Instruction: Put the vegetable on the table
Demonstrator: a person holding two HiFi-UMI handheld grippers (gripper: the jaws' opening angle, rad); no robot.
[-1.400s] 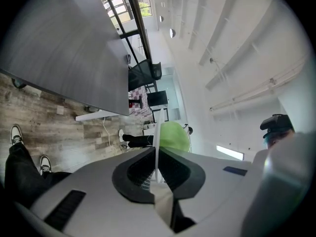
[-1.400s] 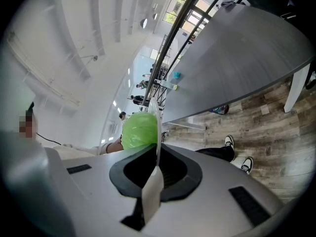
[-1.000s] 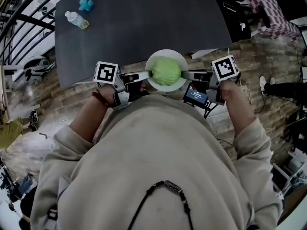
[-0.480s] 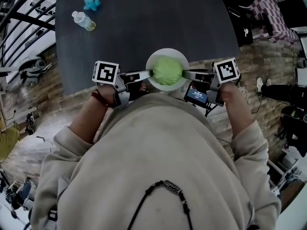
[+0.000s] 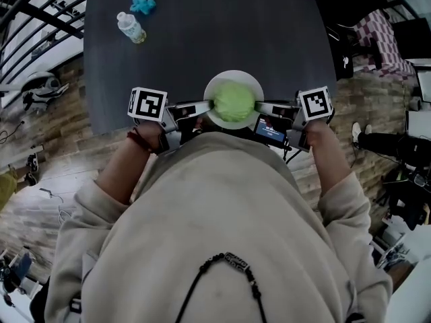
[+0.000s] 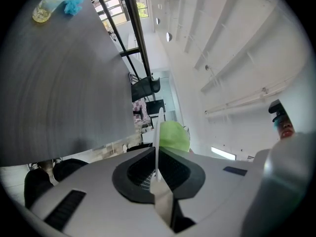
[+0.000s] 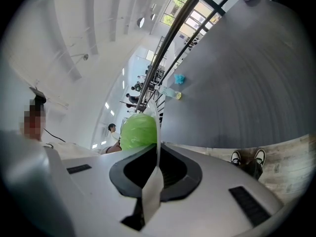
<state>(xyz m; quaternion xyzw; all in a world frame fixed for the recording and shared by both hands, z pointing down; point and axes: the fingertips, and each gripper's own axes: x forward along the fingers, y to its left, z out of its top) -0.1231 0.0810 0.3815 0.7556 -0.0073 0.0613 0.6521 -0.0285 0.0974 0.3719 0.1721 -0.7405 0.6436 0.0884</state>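
A pale green cabbage (image 5: 234, 101) lies on a white plate (image 5: 213, 86), held in the air at the near edge of the dark grey table (image 5: 202, 32). My left gripper (image 5: 207, 105) is shut on the plate's left rim and my right gripper (image 5: 259, 104) is shut on its right rim. In the left gripper view the thin plate rim (image 6: 157, 147) runs edge-on between the jaws, with the cabbage (image 6: 174, 136) behind it. The right gripper view shows the same: the plate rim (image 7: 157, 132) clamped and the cabbage (image 7: 139, 131) beside it.
A plastic bottle (image 5: 131, 27) and a small blue thing (image 5: 142, 3) lie at the table's far left corner. Black railings (image 5: 34, 19) stand to the left. Wood floor (image 5: 54, 140) surrounds the table; furniture and cables crowd the right side.
The plate and both grippers keep their grip and place in view. The table and floor have shifted slightly, so the table's near edge lies a bit closer under the plate.
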